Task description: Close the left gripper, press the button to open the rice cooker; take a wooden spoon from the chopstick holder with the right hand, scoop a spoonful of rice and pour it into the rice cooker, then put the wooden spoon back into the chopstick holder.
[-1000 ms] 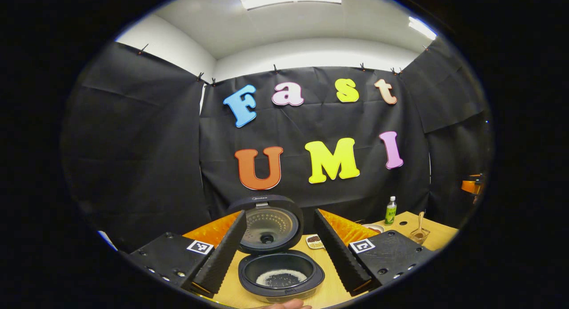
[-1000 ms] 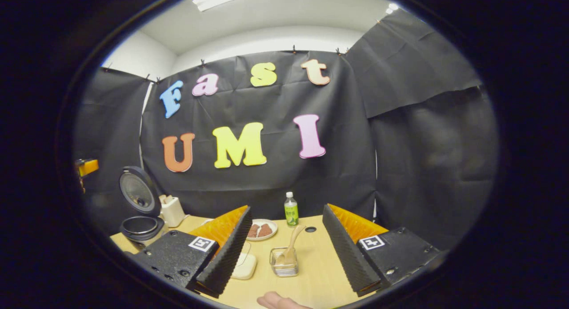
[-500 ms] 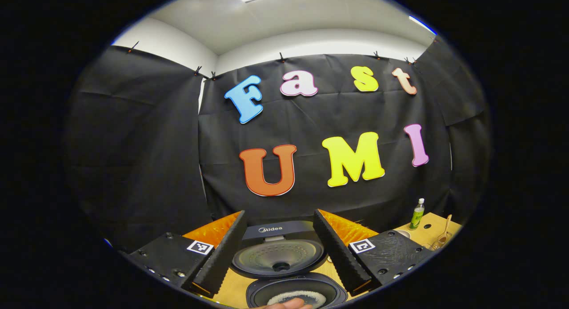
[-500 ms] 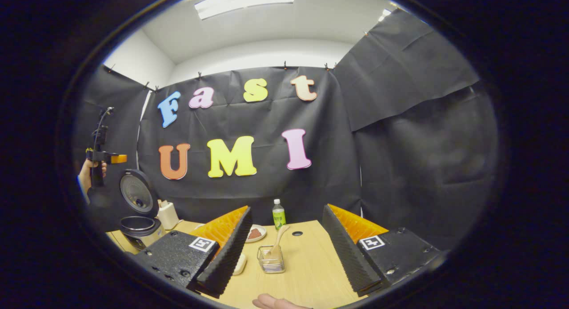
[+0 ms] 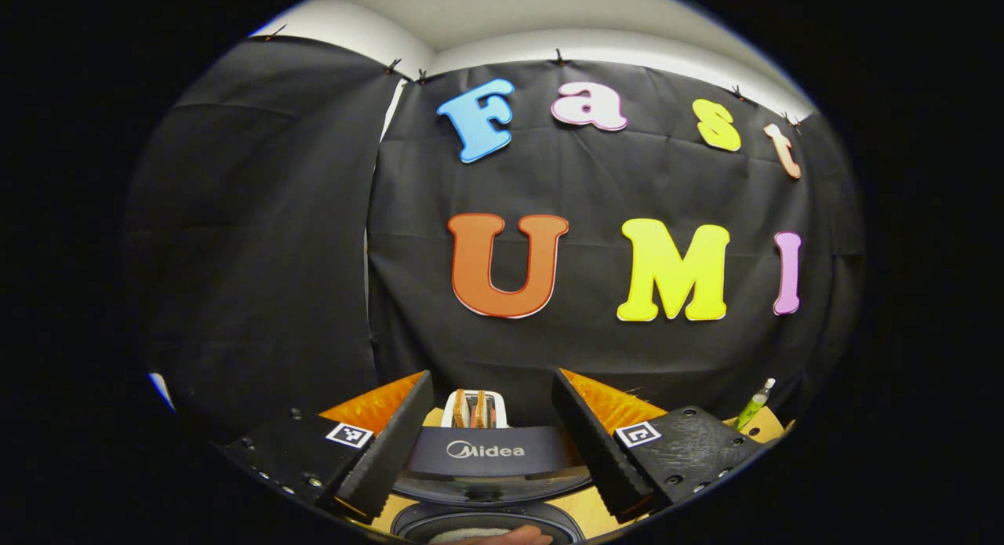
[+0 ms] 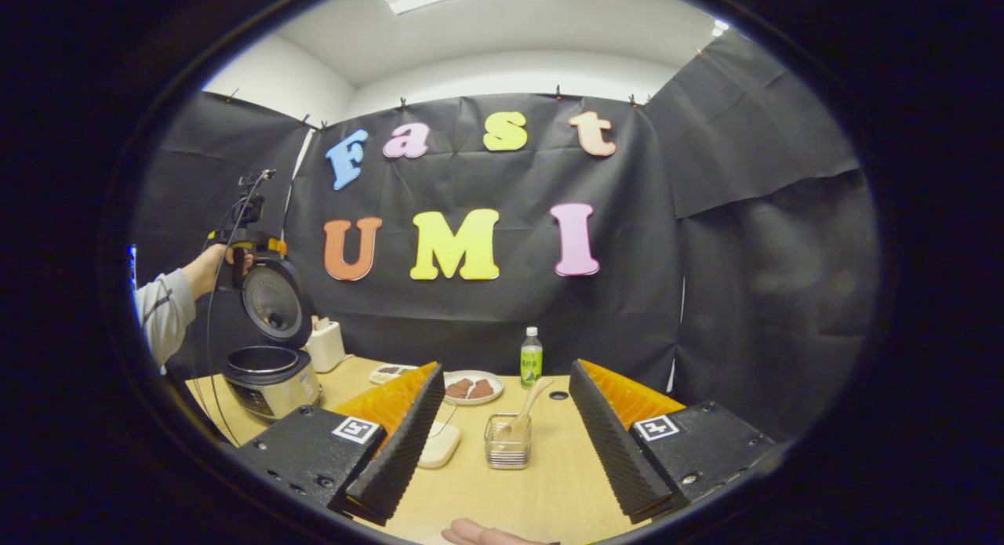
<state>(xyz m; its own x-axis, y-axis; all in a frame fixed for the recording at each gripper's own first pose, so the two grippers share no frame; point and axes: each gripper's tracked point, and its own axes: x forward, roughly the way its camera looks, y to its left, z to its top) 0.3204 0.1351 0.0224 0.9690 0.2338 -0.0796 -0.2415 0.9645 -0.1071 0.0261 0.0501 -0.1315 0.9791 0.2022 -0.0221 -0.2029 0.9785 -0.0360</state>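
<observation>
Rice cooker point(image 6: 271, 372) sits at 9 o'clock in the right gripper view, lid point(image 6: 273, 302) up, near the table's point(image 6: 541, 490) left edge. Left gripper view: white rice, I think, at the pot's bottom, at 6 o'clock, mostly cut off.

1 wooden spoon point(image 6: 524, 412) leans in the clear chopstick holder point(image 6: 507, 443), mid-table, between the right gripper's point(image 6: 508, 431) fingers, not touched. Right gripper is spread wide, holds nothing.

Left gripper point(image 5: 492, 443) is also spread wide, fingers either side of the raised lid point(image 5: 486, 455), no grip seen.

1 green bottle point(image 6: 531, 358) at 12. 1 plate point(image 6: 469, 388) w/ 2 brown pieces. 1 white box point(image 6: 325, 345) behind the cooker. Bare table in front of the holder.
</observation>
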